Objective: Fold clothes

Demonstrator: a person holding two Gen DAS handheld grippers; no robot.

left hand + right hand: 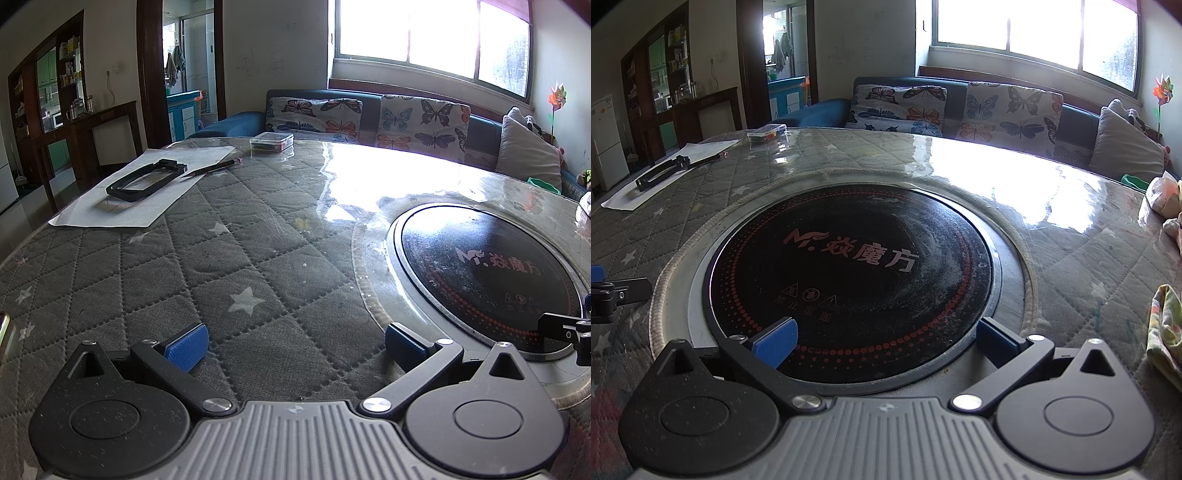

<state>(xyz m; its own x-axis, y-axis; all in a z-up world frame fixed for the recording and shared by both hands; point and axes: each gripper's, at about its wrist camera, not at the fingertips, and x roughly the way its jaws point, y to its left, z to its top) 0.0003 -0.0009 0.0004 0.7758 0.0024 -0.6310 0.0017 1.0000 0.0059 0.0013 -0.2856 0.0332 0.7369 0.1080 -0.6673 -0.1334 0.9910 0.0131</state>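
Note:
A patterned, light-coloured garment (1165,328) lies at the table's right edge in the right wrist view, with more pale cloth (1165,201) farther back on the right. My left gripper (293,341) is open and empty, low over the grey quilted star-print table cover (236,258). My right gripper (884,339) is open and empty, over the near edge of the round black hotplate (849,273) set in the table. The garment is to the right of the right gripper, apart from it. The left gripper's finger tip shows at the left edge of the right wrist view (598,275).
A white paper sheet (147,192) with a black frame (144,179) and a pen (210,169) lies at the far left. A clear plastic box (271,142) stands at the table's back. A butterfly-print sofa (369,118) and window are behind.

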